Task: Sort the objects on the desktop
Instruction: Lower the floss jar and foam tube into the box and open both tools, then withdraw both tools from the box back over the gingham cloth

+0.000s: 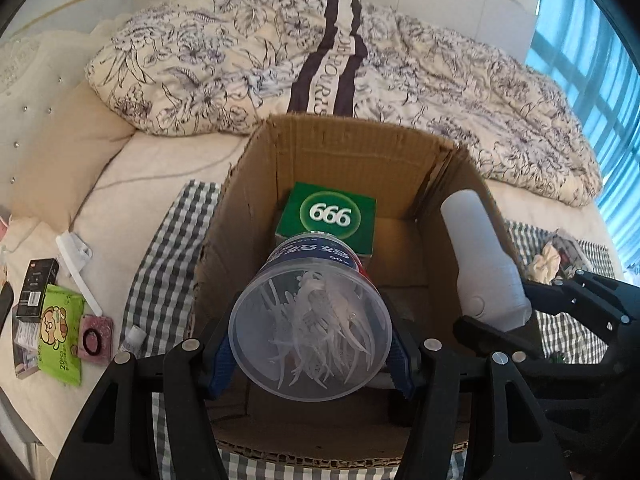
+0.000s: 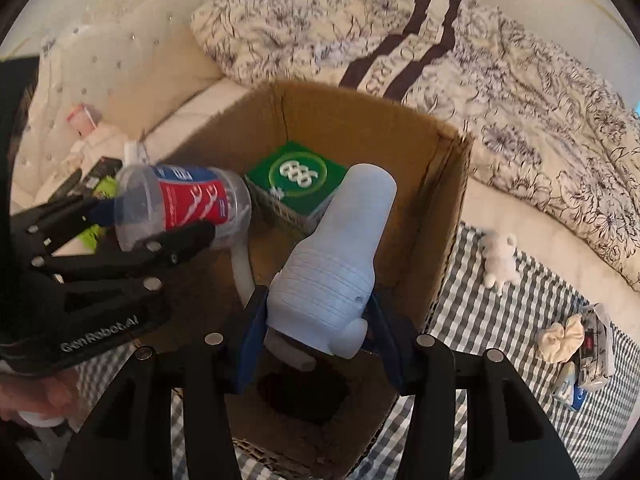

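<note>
An open cardboard box (image 1: 360,128) (image 2: 360,100) stands on a checked cloth on a bed, with a green carton (image 1: 332,216) (image 2: 296,184) inside against its far wall. My left gripper (image 1: 311,360) (image 2: 148,220) is shut on a clear tub of floss picks (image 1: 310,320) (image 2: 188,200), held tilted over the box's near left part. My right gripper (image 2: 318,336) (image 1: 516,312) is shut on a pale white plastic bottle-shaped device (image 2: 340,248) (image 1: 480,256), held over the box's right side. Both held things hang above the box floor.
Left of the box lie a green wipes pack (image 1: 60,336), a black carton (image 1: 38,288), a pink case (image 1: 94,342) and a white clip (image 1: 76,268). On the cloth (image 2: 500,340) to the right are a small white plush toy (image 2: 500,260), a cream scrunchie (image 2: 560,338) and a tissue pack (image 2: 598,348). A flowered quilt (image 1: 280,60) lies behind.
</note>
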Tool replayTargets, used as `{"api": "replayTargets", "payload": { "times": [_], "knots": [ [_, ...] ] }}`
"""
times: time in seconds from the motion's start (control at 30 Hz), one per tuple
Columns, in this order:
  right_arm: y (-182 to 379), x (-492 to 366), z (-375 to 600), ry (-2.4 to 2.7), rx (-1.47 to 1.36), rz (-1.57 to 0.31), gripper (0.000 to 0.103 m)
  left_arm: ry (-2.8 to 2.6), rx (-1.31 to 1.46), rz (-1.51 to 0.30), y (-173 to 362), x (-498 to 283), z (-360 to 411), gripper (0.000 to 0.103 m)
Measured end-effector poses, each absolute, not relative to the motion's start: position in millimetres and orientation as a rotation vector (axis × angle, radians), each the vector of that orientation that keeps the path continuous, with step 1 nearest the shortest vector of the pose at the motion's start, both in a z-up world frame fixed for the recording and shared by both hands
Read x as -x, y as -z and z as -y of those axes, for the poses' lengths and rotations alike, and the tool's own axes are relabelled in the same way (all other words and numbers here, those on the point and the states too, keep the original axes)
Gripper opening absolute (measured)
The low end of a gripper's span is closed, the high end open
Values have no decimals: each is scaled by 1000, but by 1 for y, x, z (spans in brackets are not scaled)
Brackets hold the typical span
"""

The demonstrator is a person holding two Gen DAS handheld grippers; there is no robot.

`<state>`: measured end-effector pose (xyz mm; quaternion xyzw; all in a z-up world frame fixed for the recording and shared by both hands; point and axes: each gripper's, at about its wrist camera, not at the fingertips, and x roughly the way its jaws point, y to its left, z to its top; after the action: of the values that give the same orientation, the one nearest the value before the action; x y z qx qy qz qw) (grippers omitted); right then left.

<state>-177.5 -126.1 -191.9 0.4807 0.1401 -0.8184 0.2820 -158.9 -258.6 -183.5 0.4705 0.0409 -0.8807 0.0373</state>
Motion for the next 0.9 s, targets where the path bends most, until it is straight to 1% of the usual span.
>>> {"api": "replayTargets", "payload": {
  "times": [0.23, 0.27, 0.3, 0.33, 0.4, 0.53, 0.6, 0.73, 0.9],
  "knots": [
    [196, 175, 123, 2200, -1291, -387, 51, 2684, -1466, -116, 186, 160, 256, 63],
    [194, 175, 123, 2210, -1282, -388, 58, 2683, -1461, -118, 185, 160, 255, 64],
    [191, 174, 122, 2223, -1269, -392, 69, 2683, -1456, -117, 184, 159, 255, 65],
    [188, 173, 121, 2237, -1253, -397, 72, 2686, -1446, -117, 181, 158, 255, 66],
    [181, 170, 119, 2256, -1214, -397, 73, 2694, -1423, -122, 175, 157, 254, 72],
    [167, 163, 109, 2305, -1156, -377, 73, 2715, -1368, -120, 159, 153, 251, 74],
    [157, 159, 99, 2339, -1117, -352, 73, 2724, -1347, -117, 151, 151, 248, 78],
    [137, 153, 78, 2406, -1041, -286, 73, 2739, -1314, -111, 141, 146, 241, 79],
    [110, 142, 43, 2504, -925, -175, 73, 2789, -1205, -153, 125, 133, 230, 79]
  ]
}}
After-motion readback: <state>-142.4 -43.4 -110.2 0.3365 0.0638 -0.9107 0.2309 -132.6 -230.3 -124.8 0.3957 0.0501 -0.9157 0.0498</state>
